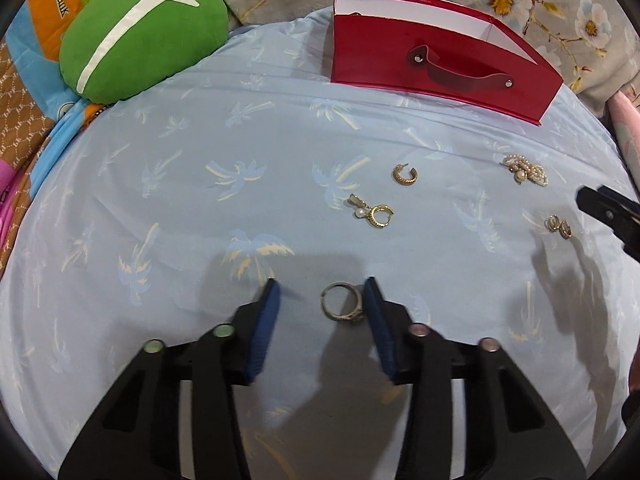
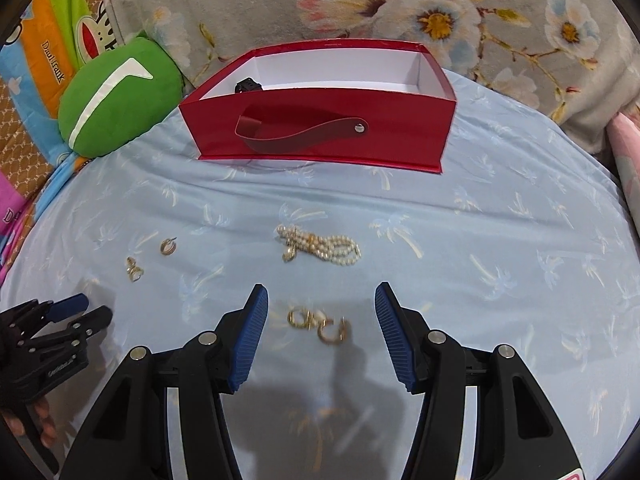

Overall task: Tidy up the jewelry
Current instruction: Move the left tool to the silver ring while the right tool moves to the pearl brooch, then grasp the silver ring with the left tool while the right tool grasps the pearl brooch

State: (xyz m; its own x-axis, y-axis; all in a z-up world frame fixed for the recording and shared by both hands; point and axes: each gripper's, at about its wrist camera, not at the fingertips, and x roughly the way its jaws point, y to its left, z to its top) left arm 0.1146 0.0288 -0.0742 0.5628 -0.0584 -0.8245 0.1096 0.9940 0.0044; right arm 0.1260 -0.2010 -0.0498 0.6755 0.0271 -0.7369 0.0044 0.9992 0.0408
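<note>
A silver ring (image 1: 342, 302) lies on the pale blue sheet between the fingers of my left gripper (image 1: 322, 282). Its right pad (image 1: 374, 300) is at the ring's edge, its left pad stands clear, and the jaws are open. My right gripper (image 2: 322, 287) is open over a pair of small gold earrings (image 2: 318, 324), touching neither. A pearl bracelet (image 2: 320, 248), a gold hoop (image 1: 405, 175) and a pearl-drop earring (image 1: 374, 212) lie loose beyond. The red box (image 2: 320, 136) stands open at the back with a small black item (image 2: 248, 86) inside.
A green cushion (image 1: 144, 32) lies at the back left beside patterned bedding. A floral blanket (image 2: 400, 12) rises behind the box. In the right wrist view the left gripper (image 2: 80, 312) and a hand sit at the lower left; the right gripper's tip (image 1: 592, 200) shows at the left view's right edge.
</note>
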